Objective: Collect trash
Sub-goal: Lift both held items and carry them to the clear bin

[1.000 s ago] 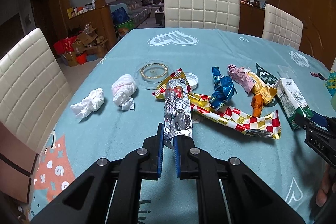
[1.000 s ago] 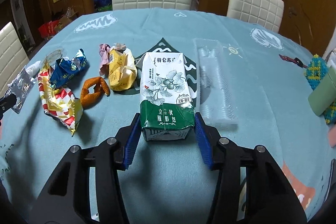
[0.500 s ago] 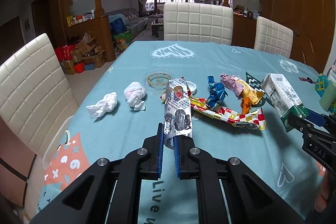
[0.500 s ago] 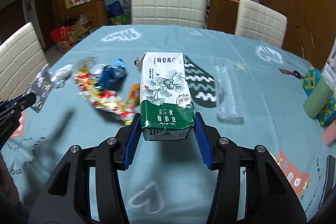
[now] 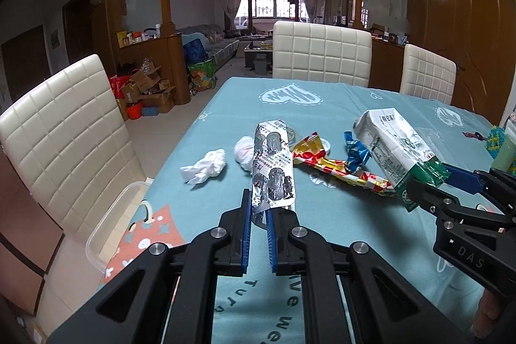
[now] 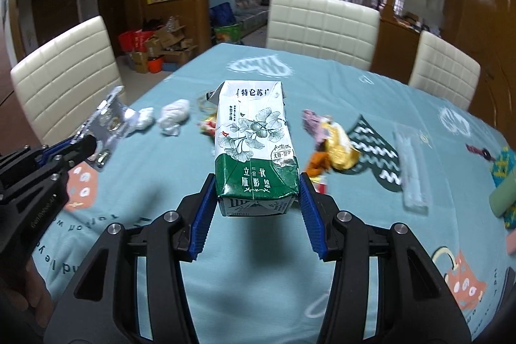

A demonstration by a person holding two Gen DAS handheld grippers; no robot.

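You're in a home dining room: quilted cream chairs (image 5: 322, 52) ring a teal-clothed table (image 5: 338, 105), with a sofa (image 5: 211, 42) beyond.

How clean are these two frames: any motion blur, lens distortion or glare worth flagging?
Left wrist view: mostly sharp; fisheye bends the room's edges; the foil blister pack in the left claw catches bright reflections. Right wrist view: the held milk carton is crisp between the right claw, but the wrappers and tablecloth smear with motion blur.

Teal-clothed table (image 5: 338, 105); tissues (image 5: 203, 169), wrappers (image 5: 335, 165)
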